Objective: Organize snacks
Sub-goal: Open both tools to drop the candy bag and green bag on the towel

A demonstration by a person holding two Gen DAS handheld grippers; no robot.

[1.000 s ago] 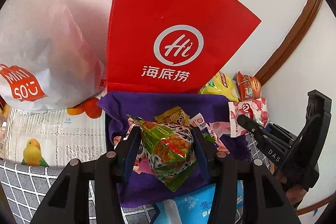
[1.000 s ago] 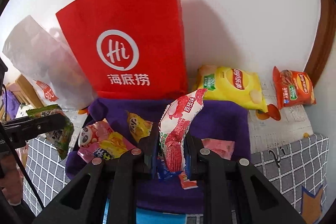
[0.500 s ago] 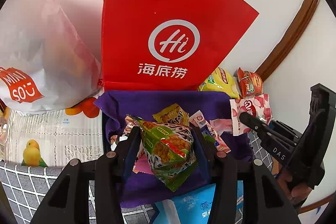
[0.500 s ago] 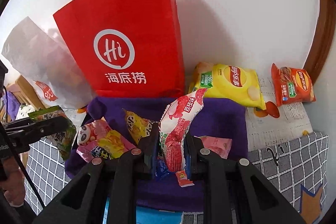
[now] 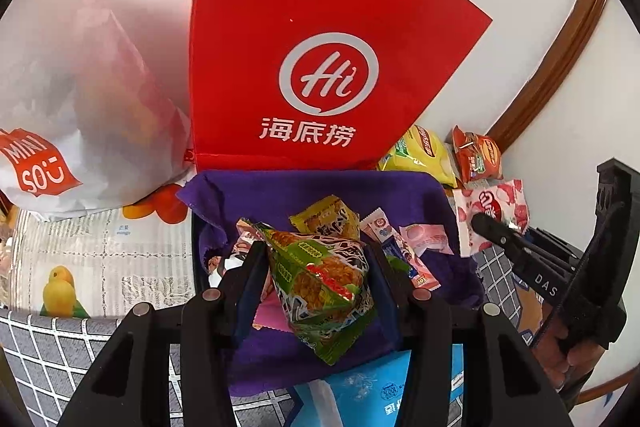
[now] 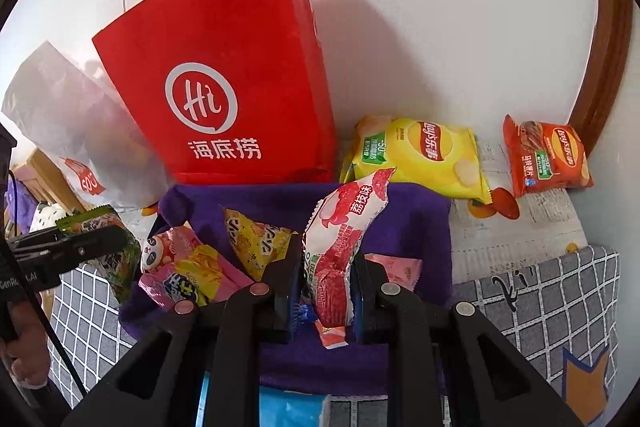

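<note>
My left gripper (image 5: 316, 259) is shut on a green snack packet (image 5: 320, 279) and holds it above a purple-lined tray (image 5: 400, 187) of several small snacks. My right gripper (image 6: 328, 259) is shut on a red-and-white lychee snack packet (image 6: 340, 239), held above the same tray (image 6: 416, 211). Each gripper shows in the other's view: the right one at the right edge (image 5: 496, 231) with its packet (image 5: 492, 207), the left one at the left edge (image 6: 80, 247) with the green packet (image 6: 100, 223).
A red "Hi" paper bag (image 5: 320, 67) stands behind the tray, a white Miniso bag (image 5: 60, 107) to its left. A yellow chips bag (image 6: 424, 151) and an orange chips bag (image 6: 544, 155) lie at the back right by the wall. A blue tissue pack (image 5: 372, 387) lies in front.
Both grippers have risen slightly and drawn back a little with their packets; the tray and bags sit lower and a bit farther in view. Grips are unchanged.
</note>
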